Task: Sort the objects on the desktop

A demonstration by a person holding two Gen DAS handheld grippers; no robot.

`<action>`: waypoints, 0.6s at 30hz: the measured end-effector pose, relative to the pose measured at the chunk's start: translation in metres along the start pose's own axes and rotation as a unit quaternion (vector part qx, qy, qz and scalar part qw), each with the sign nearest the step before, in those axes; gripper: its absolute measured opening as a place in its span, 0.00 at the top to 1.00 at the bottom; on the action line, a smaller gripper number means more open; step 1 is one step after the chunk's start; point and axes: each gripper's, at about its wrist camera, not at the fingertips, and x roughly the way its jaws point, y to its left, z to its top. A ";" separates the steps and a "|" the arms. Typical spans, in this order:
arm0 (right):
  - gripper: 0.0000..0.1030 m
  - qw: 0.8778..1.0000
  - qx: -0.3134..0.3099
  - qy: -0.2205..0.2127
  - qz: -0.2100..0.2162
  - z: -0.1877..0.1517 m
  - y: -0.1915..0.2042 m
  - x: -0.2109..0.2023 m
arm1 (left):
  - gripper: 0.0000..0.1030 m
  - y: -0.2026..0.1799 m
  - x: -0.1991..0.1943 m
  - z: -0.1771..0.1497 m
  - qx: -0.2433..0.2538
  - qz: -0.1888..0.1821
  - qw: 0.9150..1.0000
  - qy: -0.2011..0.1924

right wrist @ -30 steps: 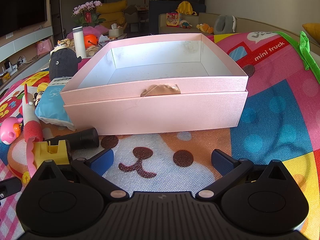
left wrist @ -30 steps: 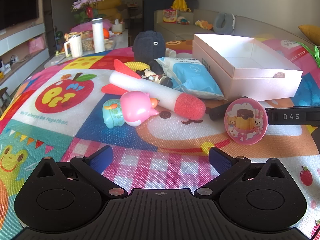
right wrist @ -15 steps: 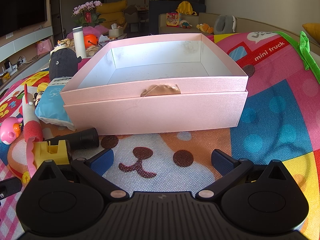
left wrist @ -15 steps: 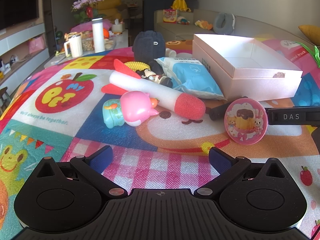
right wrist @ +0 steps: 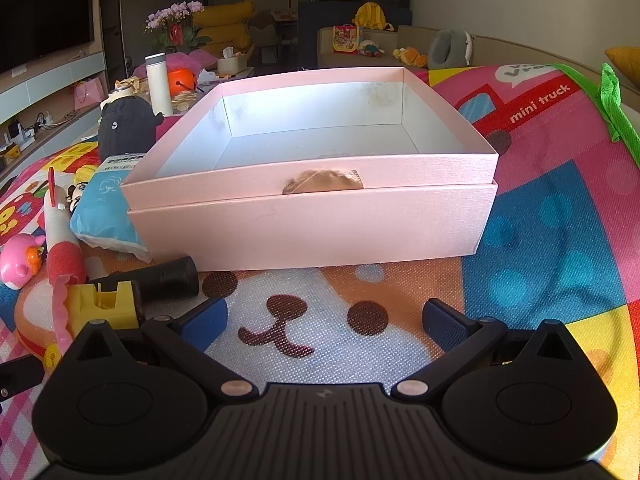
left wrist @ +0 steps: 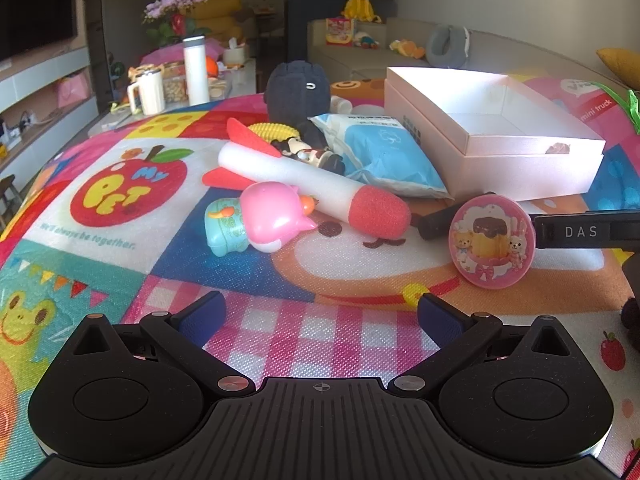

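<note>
An open pink box [right wrist: 312,216] with nothing inside sits on the colourful play mat, straight ahead of my right gripper [right wrist: 324,316], which is open and holds nothing. In the left wrist view the same box [left wrist: 520,164] is at the right. Toys lie in a heap left of it: a foam rocket [left wrist: 316,188], a pink pig toy [left wrist: 268,220], a blue tissue pack [left wrist: 384,156], a black plush [left wrist: 298,92] and a round pink tin [left wrist: 492,240] standing on edge. My left gripper [left wrist: 322,316] is open and short of the heap.
A black cylinder [right wrist: 168,278] and a yellow tape dispenser [right wrist: 106,308] lie left of the right gripper. A black bar marked DAS [left wrist: 588,232] crosses the left view's right edge. Bottles and a mug [left wrist: 148,92] stand on a far table.
</note>
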 end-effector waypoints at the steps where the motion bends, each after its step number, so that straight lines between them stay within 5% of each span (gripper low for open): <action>1: 0.00 1.000 0.000 0.000 0.000 0.000 0.000 0.000 | 0.00 -0.001 0.000 0.000 0.001 0.001 1.000 0.000; 18: 0.00 0.999 -0.010 0.048 0.019 -0.023 0.008 -0.033 | 0.00 -0.003 0.005 -0.002 0.008 -0.002 1.000 0.001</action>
